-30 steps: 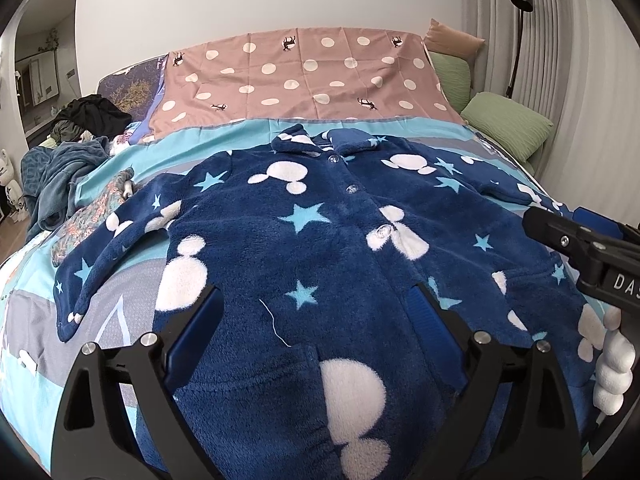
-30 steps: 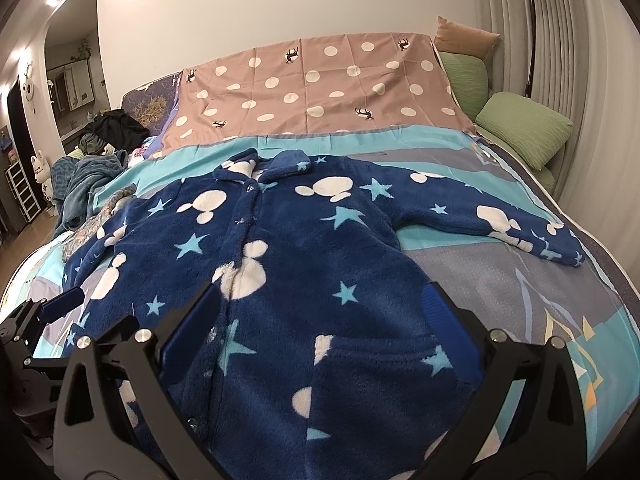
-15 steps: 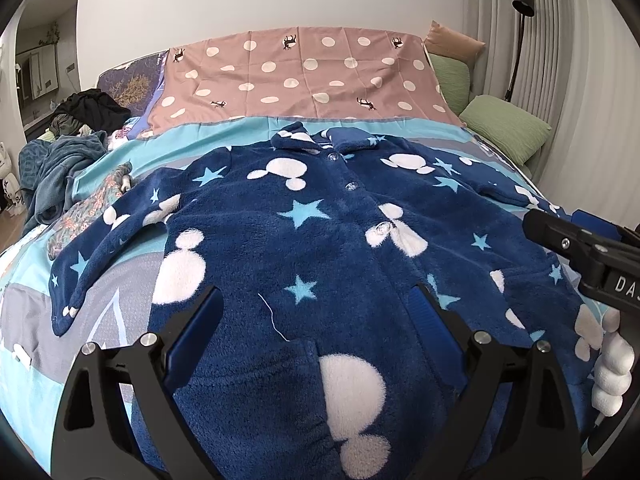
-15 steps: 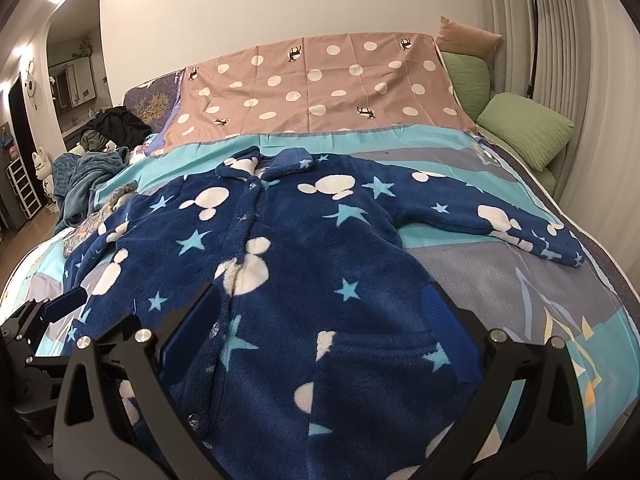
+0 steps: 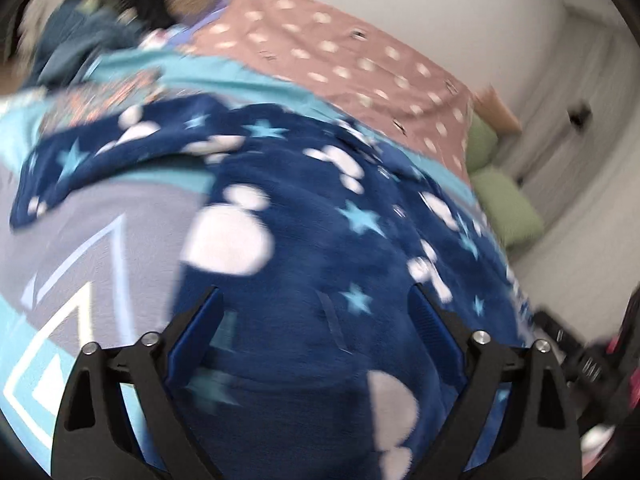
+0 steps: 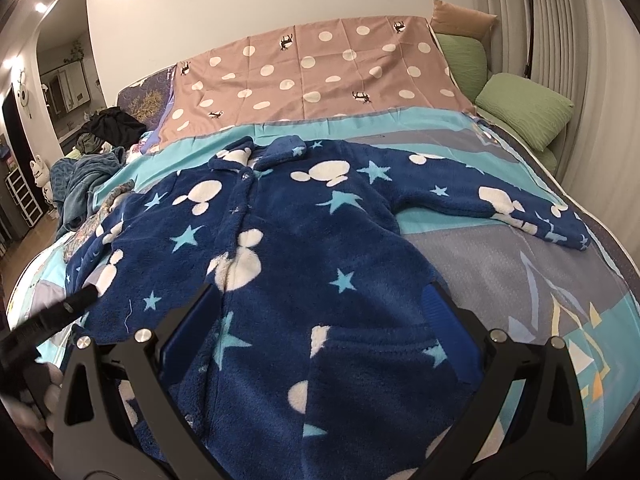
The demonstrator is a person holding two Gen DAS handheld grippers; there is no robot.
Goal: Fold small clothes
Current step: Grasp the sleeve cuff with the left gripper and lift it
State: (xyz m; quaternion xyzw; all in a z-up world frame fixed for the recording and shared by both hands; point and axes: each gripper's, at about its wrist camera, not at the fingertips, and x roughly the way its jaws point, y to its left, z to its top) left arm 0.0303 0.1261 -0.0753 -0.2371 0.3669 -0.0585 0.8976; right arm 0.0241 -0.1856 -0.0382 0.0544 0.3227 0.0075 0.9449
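Note:
A navy fleece pyjama top (image 6: pixel 304 240) with white mouse heads and light blue stars lies flat, front up and buttoned, on the bed, sleeves spread to both sides. It also shows, blurred and tilted, in the left wrist view (image 5: pixel 320 248). My right gripper (image 6: pixel 318 308) is open and empty above the top's lower right part, by its pocket. My left gripper (image 5: pixel 314 312) is open and empty above the lower left part, near the hem. The left sleeve (image 5: pixel 100 160) lies to its upper left. The left gripper's edge shows at the left of the right wrist view (image 6: pixel 52 316).
The bed has a teal and grey cover (image 6: pixel 500 280) and a pink dotted sheet (image 6: pixel 320 64) at the head. Green pillows (image 6: pixel 524 108) lie at the right, a heap of clothes (image 6: pixel 88 168) at the left. A floral garment (image 5: pixel 100 96) lies beside the left sleeve.
My left gripper has swung sharply and tilted, so its view is blurred and rotated and now faces the top's left side. My right gripper has barely moved.

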